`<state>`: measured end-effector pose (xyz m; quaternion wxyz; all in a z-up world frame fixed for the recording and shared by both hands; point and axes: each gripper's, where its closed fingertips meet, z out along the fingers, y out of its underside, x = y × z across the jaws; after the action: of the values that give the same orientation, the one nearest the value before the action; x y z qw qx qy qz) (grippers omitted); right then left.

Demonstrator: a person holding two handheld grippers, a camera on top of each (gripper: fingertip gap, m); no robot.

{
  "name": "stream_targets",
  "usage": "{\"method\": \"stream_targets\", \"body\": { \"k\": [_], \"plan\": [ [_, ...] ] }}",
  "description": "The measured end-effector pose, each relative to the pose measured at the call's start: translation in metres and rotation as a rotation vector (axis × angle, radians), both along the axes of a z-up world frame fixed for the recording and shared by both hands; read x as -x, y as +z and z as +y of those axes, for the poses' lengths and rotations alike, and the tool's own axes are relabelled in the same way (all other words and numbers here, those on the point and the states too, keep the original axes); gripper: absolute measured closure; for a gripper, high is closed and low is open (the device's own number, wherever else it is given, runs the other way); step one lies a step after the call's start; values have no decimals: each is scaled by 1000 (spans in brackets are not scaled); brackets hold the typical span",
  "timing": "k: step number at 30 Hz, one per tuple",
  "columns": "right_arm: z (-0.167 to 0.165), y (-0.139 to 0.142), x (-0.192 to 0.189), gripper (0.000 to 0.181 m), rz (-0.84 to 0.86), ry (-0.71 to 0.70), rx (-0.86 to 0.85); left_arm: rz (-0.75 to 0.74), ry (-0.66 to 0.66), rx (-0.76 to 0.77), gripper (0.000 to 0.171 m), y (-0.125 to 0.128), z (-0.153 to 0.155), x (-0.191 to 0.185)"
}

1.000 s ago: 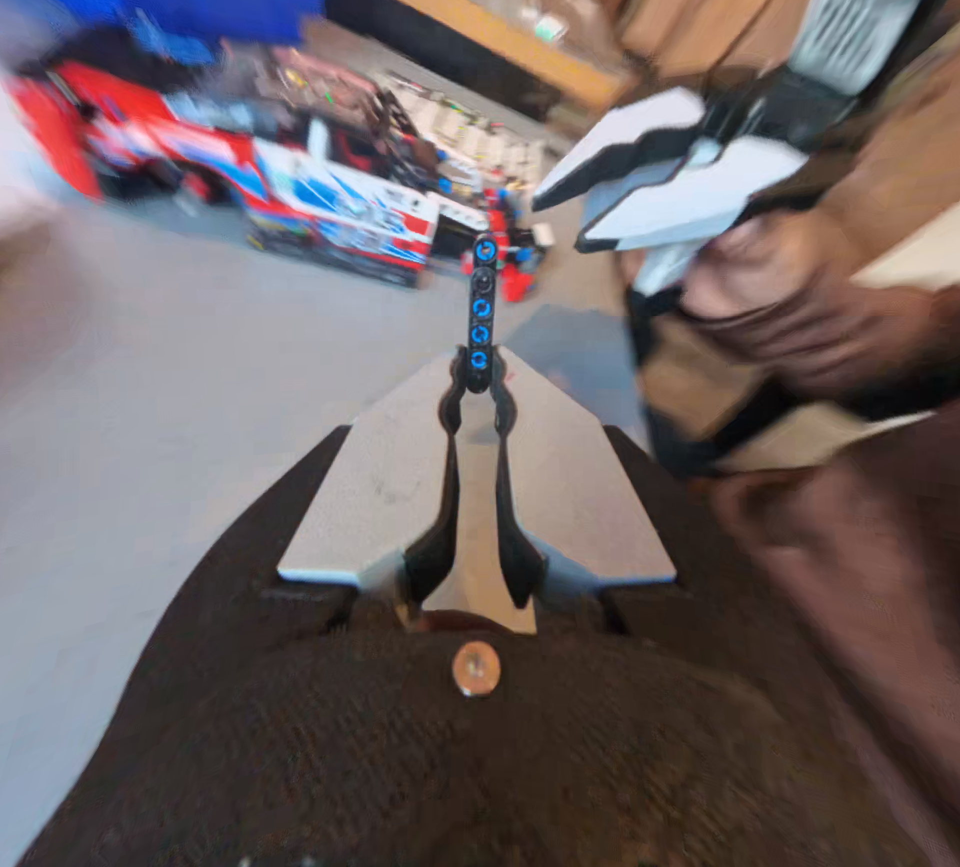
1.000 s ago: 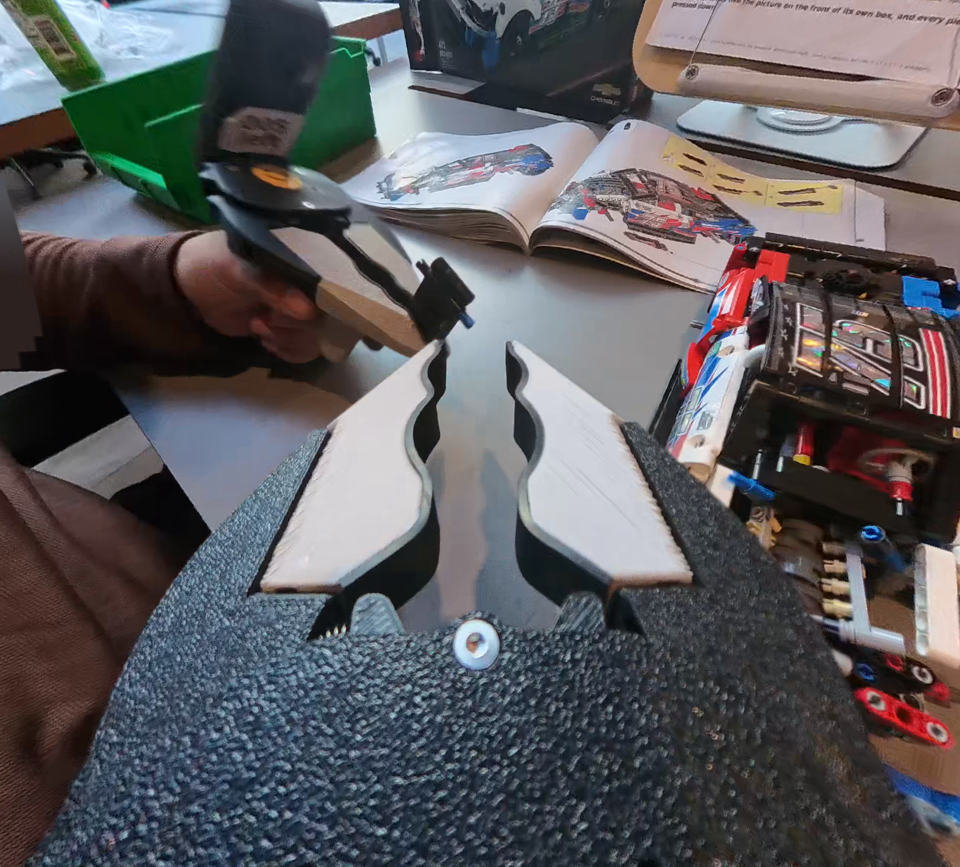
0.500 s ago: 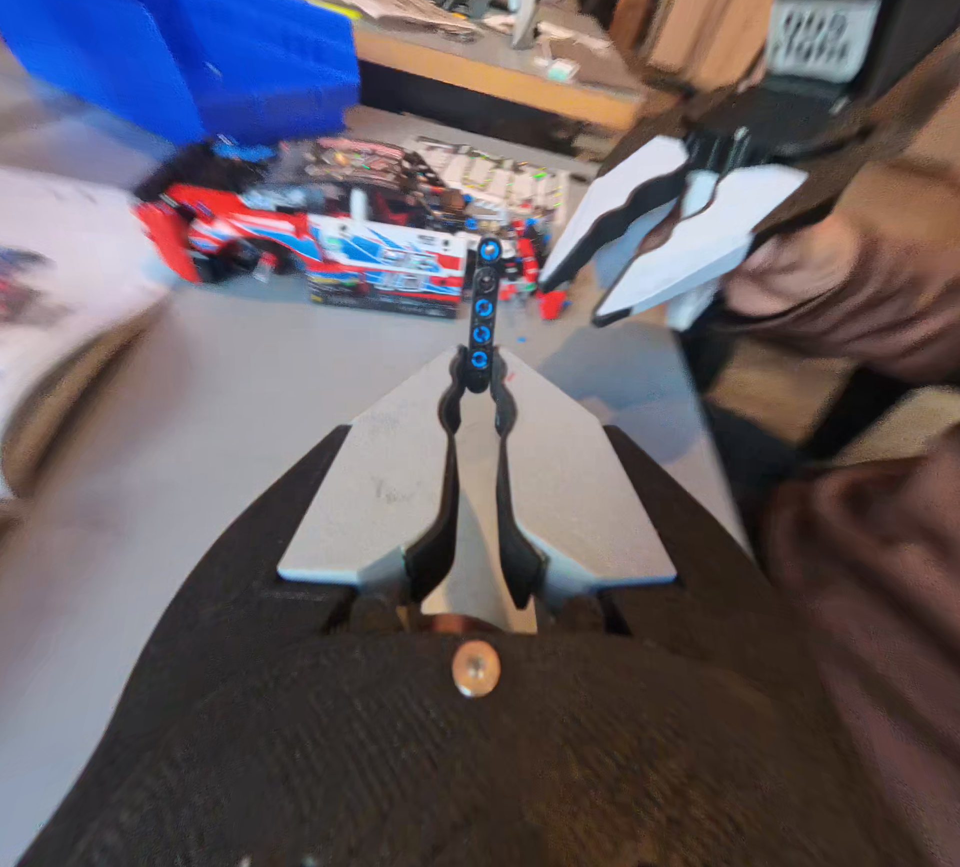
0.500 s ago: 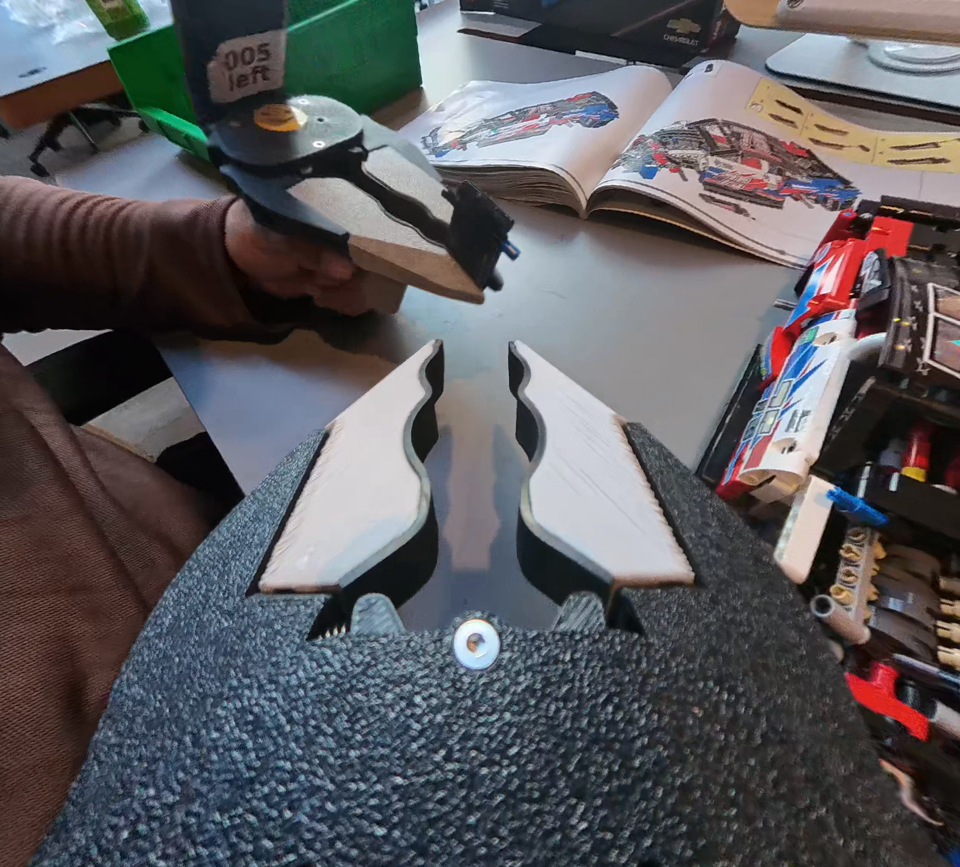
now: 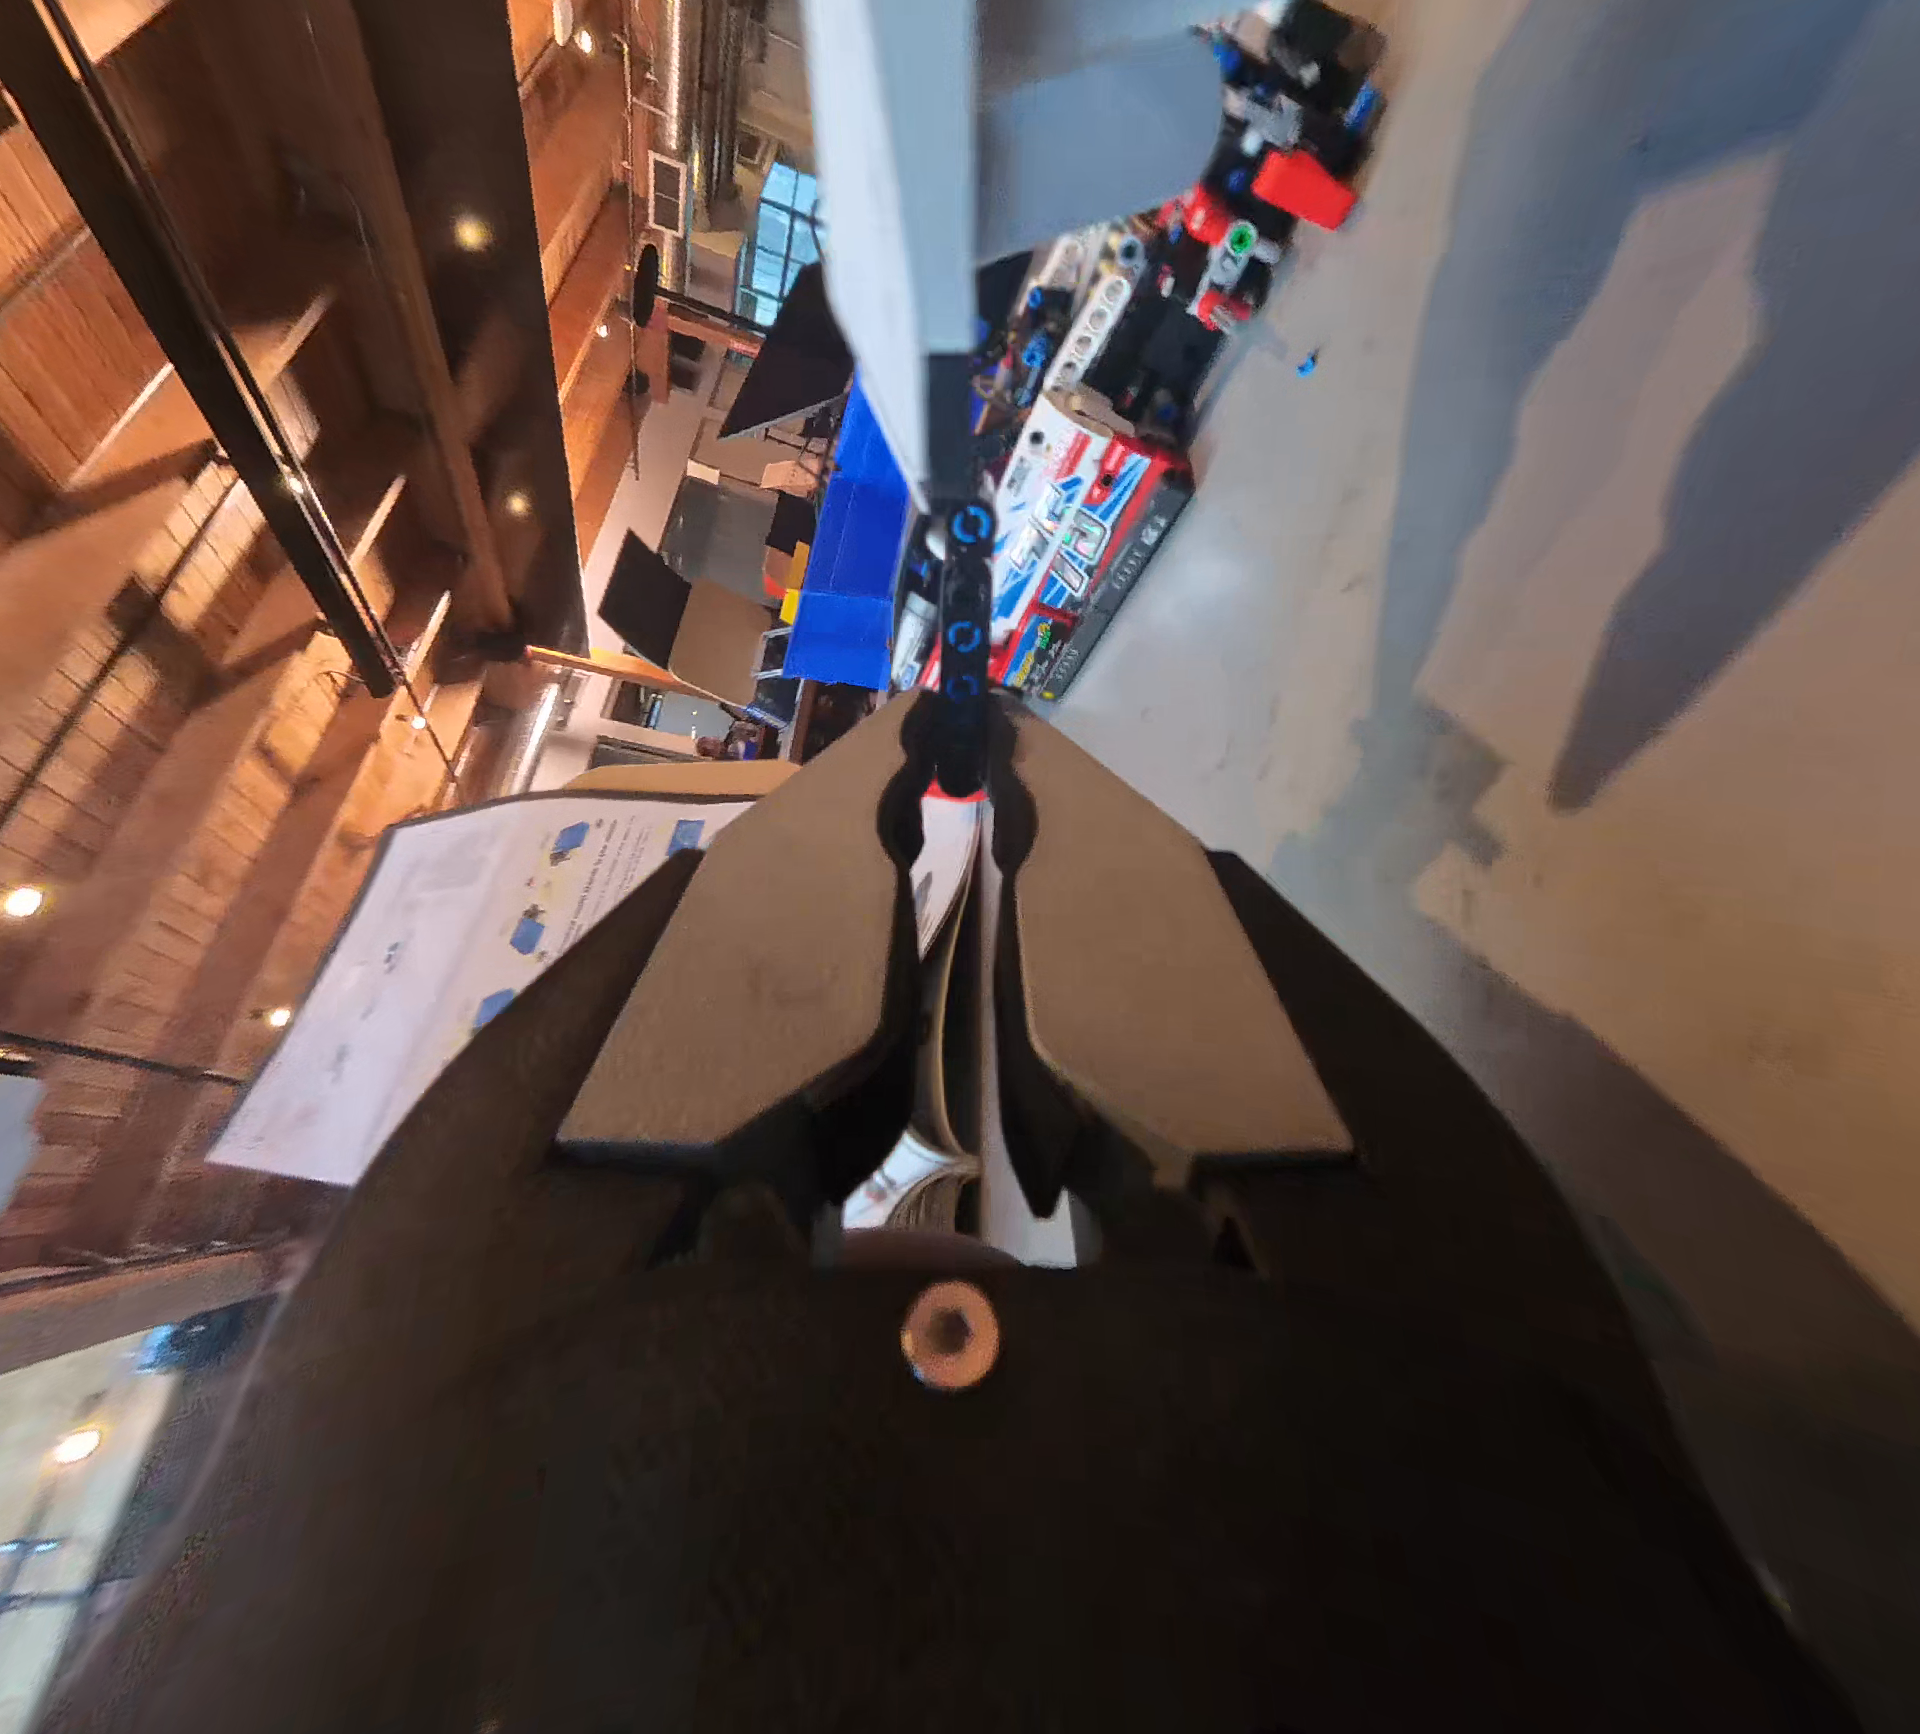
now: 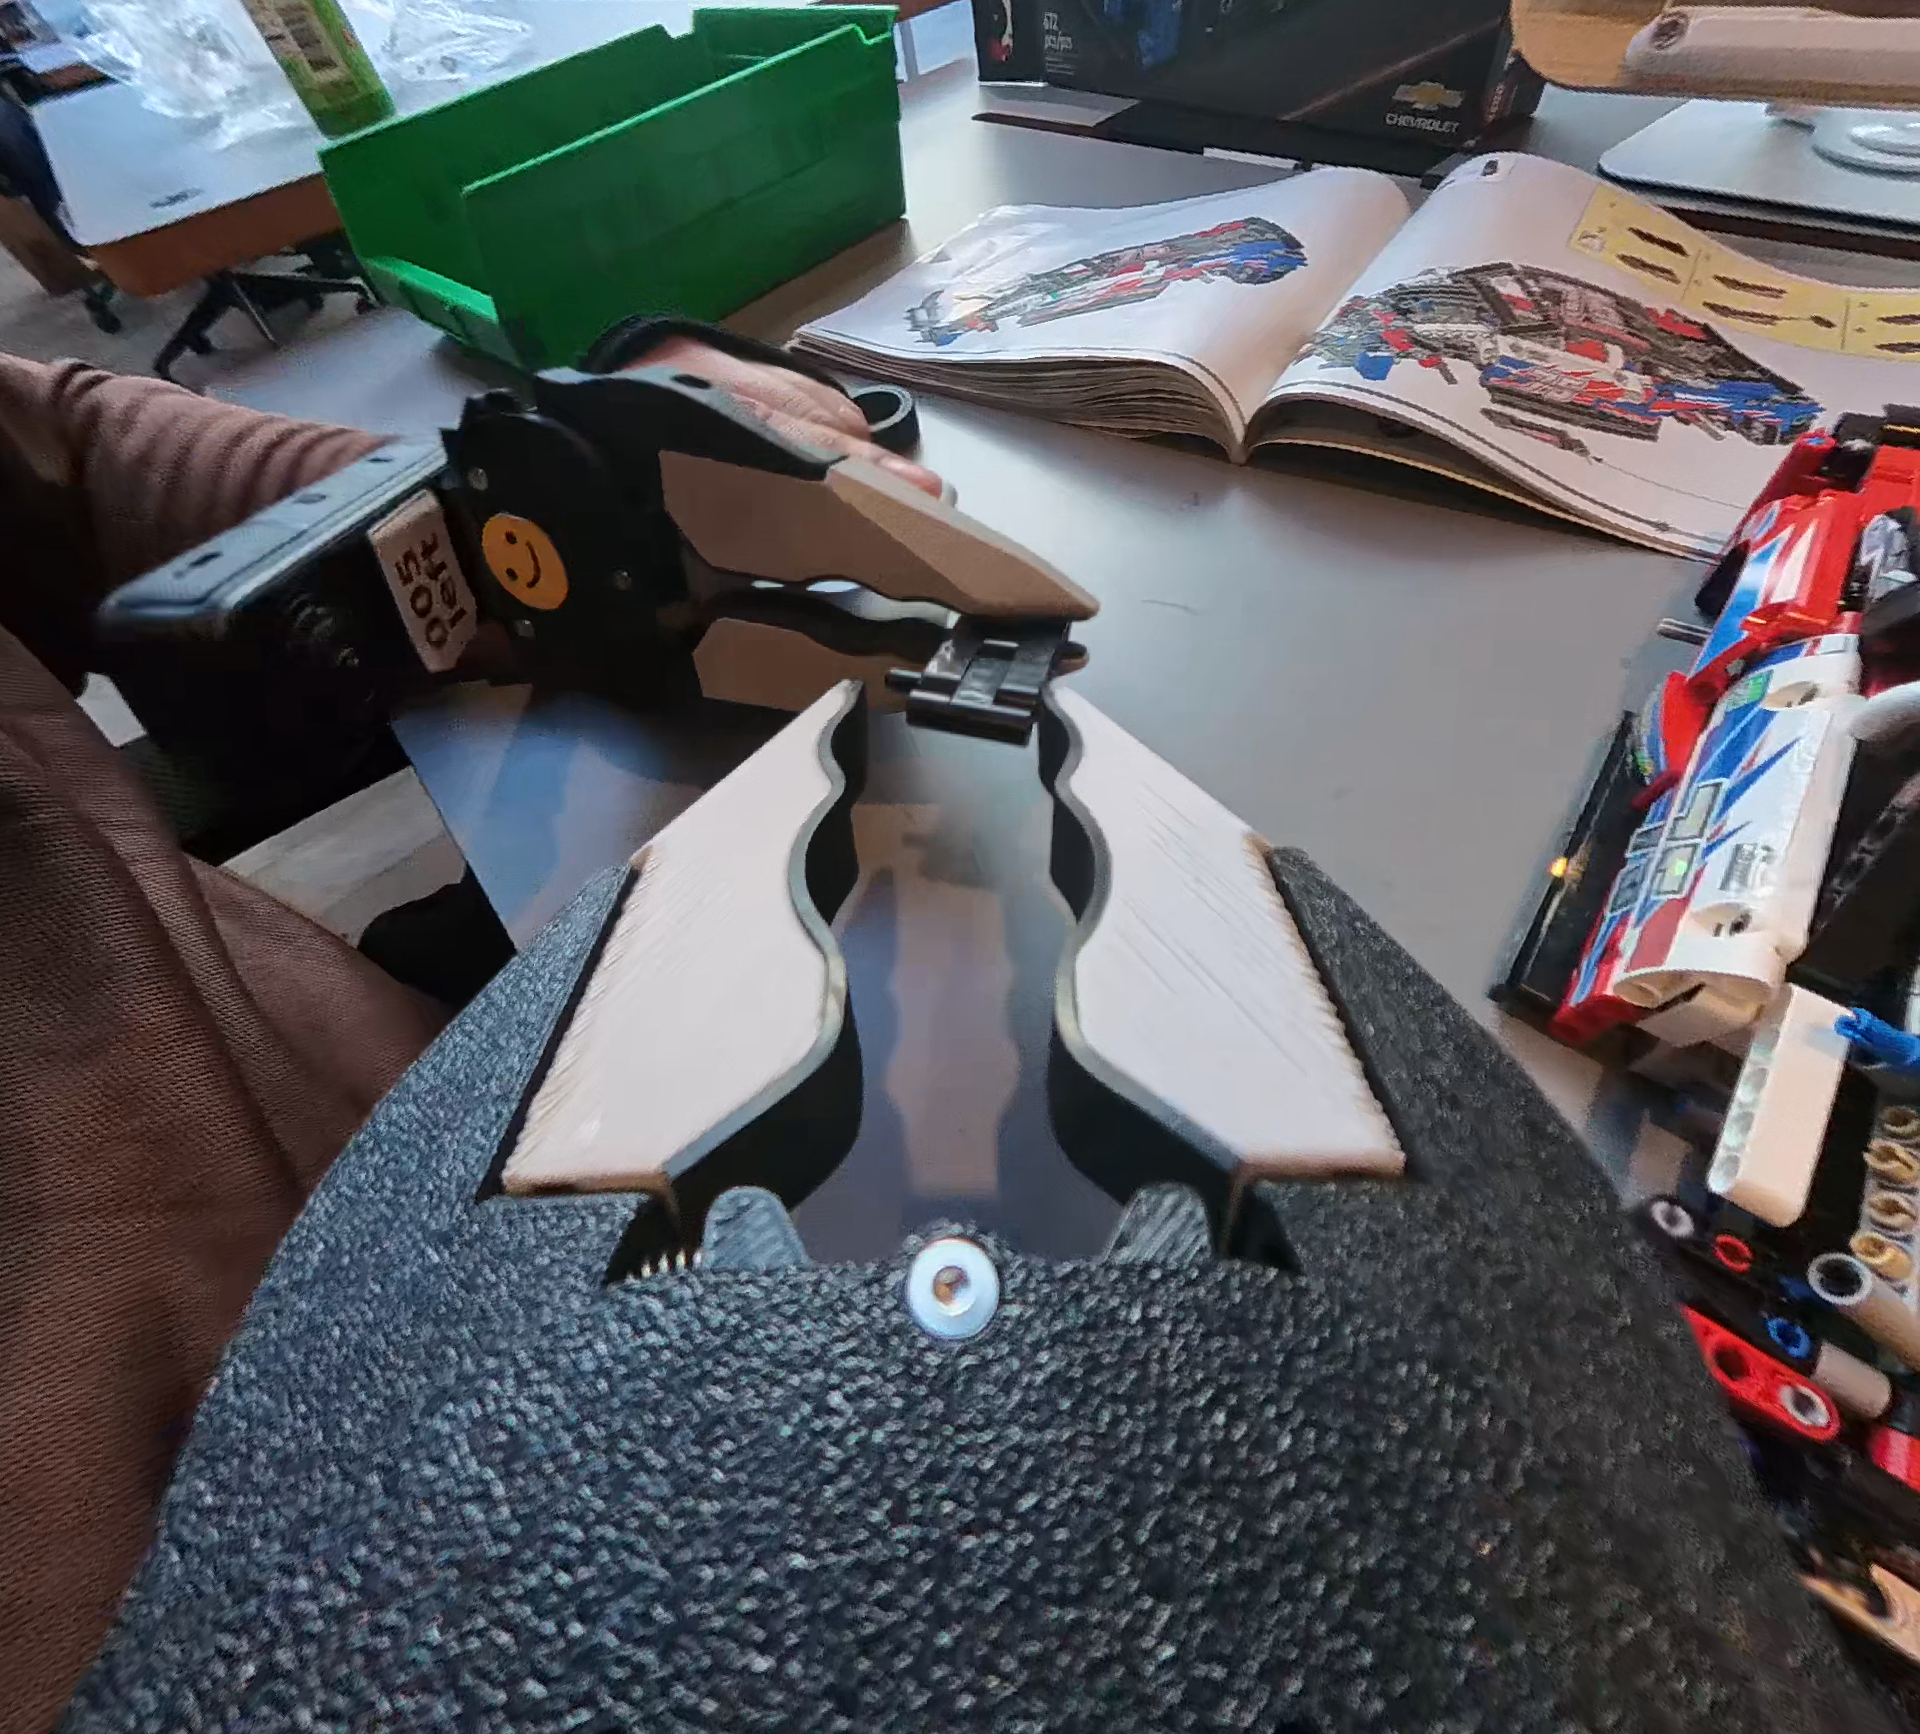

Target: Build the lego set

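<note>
Two tools: the left gripper (image 6: pixel 1023 645) is clamped on one end of a black lego beam (image 6: pixel 987 682); the right gripper (image 6: pixel 951 728) has its fingers spread, with nothing between them yet.
Change in the left tool: half a second ago it stood upright with the beam pointing up and forward over the desk (image 6: pixel 1299 645); now it is rolled onto its side, so the left wrist view shows the room turned a quarter and the desk as a wall on the right.
Change in the gap: the two tools were apart; now the beam's free end lies right at the right fingers' tips (image 6: pixel 1060 718), level with their mouth.
Meaning for the task: this looks like a hand-over or a two-handed regrip, so the beam can be turned or pressed onto the lego car (image 6: pixel 1745 780).
Beam place: in the air above the desk's near edge, near the car, well short of the open instruction book (image 6: pixel 1299 313).
Beam long axis: in line with the left fingers, roughly level, crosswise to the right fingers.
Beam pointing: free end toward the car side; in the left wrist view its blue pins (image 5: pixel 966 635) face the camera.
Risk: a thin grip at one end may let the beam pivot as the right fingers close.
</note>
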<state>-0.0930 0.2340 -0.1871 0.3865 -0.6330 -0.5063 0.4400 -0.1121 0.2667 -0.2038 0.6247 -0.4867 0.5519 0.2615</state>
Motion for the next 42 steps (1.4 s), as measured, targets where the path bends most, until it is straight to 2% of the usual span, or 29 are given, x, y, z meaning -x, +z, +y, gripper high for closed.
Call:
{"method": "stream_targets", "body": {
  "k": [10,21,27,30,35,42],
  "plan": [
    [9,-15,-3,157,-73,-63,-71,68,68,16,167,-11,4,-1],
    [15,-17,14,157,-50,-68,-104,6,110,112,167,-17,8,16],
    [12,-7,13,156,-27,-44,-194,-89,91,150,167,-13,7,16],
    [11,-3,9,158,-23,-51,-243,-64,93,117,167,-11,9,17],
    [8,-11,7,146,-76,-68,-293,-21,95,65,167,-7,10,14],
    [17,-12,3,149,-70,-147,-222,79,99,-30,167,-4,9,7]
  ]
}}
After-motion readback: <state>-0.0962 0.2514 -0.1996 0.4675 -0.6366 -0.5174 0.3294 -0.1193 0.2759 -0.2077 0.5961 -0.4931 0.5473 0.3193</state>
